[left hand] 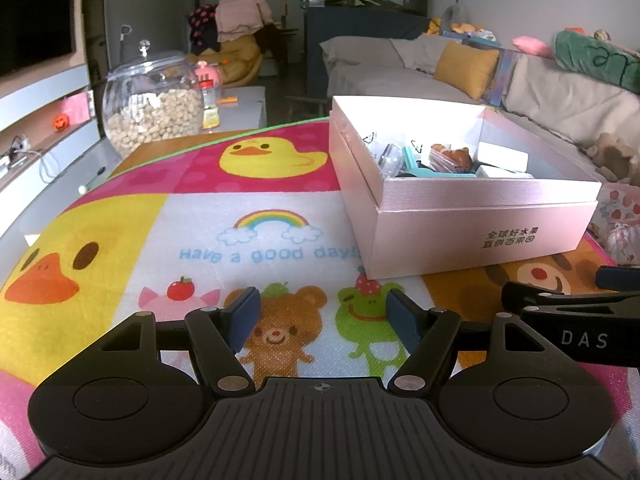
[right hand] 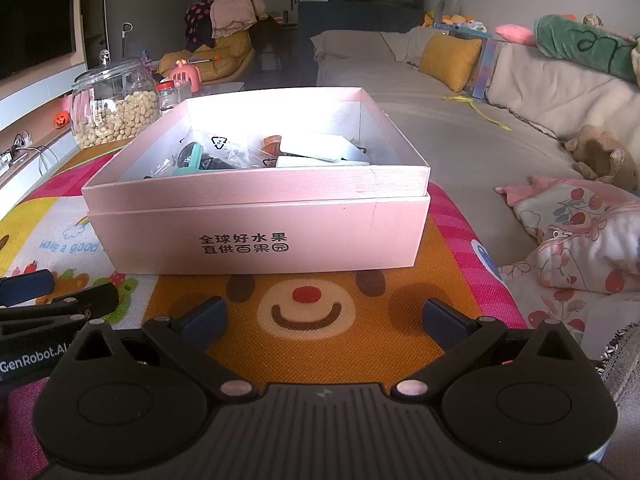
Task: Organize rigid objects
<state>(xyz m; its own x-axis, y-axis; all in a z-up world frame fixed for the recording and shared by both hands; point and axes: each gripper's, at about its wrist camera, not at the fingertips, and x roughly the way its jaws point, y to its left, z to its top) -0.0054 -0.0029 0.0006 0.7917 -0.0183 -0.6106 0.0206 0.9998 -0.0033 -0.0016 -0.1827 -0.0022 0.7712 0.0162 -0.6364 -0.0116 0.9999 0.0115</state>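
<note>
A pink cardboard box (right hand: 256, 236) with black printed characters stands on the cartoon play mat (right hand: 320, 352). Inside lie several small items: a teal tool (right hand: 194, 160), white flat pieces (right hand: 316, 148), clear plastic bags and an orange-brown object. My right gripper (right hand: 322, 318) hovers open over the bear face just in front of the box, nothing between its fingers. In the left wrist view the same box (left hand: 476, 236) sits ahead to the right, and my left gripper (left hand: 322, 316) stands open and empty above the mat (left hand: 256, 240), left of the box.
A glass jar of nuts (left hand: 154, 102) stands at the mat's far left corner, with a small bottle (left hand: 210, 104) beside it. A sofa with a yellow cushion (right hand: 450, 60) runs along the right. Cherry-print fabric (right hand: 580, 240) lies at the mat's right edge.
</note>
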